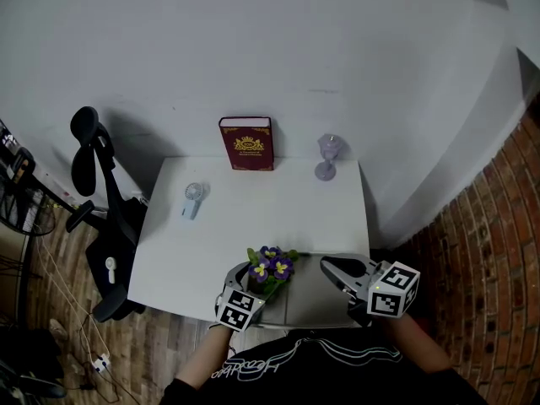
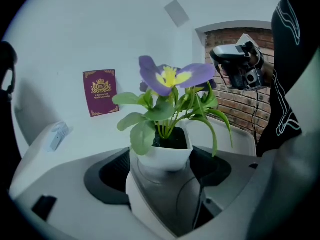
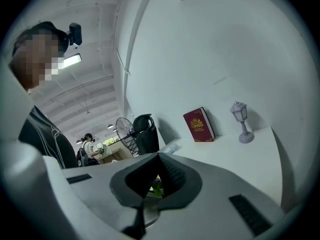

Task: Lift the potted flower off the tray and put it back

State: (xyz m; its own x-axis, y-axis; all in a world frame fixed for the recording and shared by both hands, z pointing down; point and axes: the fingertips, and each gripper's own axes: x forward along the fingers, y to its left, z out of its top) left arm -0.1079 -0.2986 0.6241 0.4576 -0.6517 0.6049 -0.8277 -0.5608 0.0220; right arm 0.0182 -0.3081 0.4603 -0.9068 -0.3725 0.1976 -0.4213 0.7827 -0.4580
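Potted flower [image 2: 165, 134]: purple-and-yellow blooms, green leaves, white square plastic pot. It sits right between the pads of the left tongs [image 1: 256, 283]. Left tongs are spread wide, one dark pad just beside each flank of the pot, with no visible squeeze. The pot base is hidden by the tongs body, so I can't tell if it rests on anything.

Pale rimmed tray [image 2: 243, 134] is just beyond and right of the left tongs, near the pot. Can't tell whether the pot stands on it or beside it.

Right tongs [image 1: 327, 266] are right of the flower, clear of it, tips aimed at it. Pads are pressed together bar a thin slit, nothing gripped; the blooms show through the slit in the right gripper view.

All of it sits at the near edge of the white counter [image 1: 253, 218].

- Far side, ahead of the left tongs: maroon book with gold crest [image 1: 246, 143], upright against the white wall.
- Ahead of the right tongs: small lilac lantern-shaped lamp [image 1: 328, 157].
- Ahead and left of the left tongs: pale blue handheld fan [image 1: 192, 201], lying flat.
- Off the counter, left of the left tongs: black office chair [image 1: 105, 218].
- Right of the right tongs: red brick wall [image 1: 489, 251].
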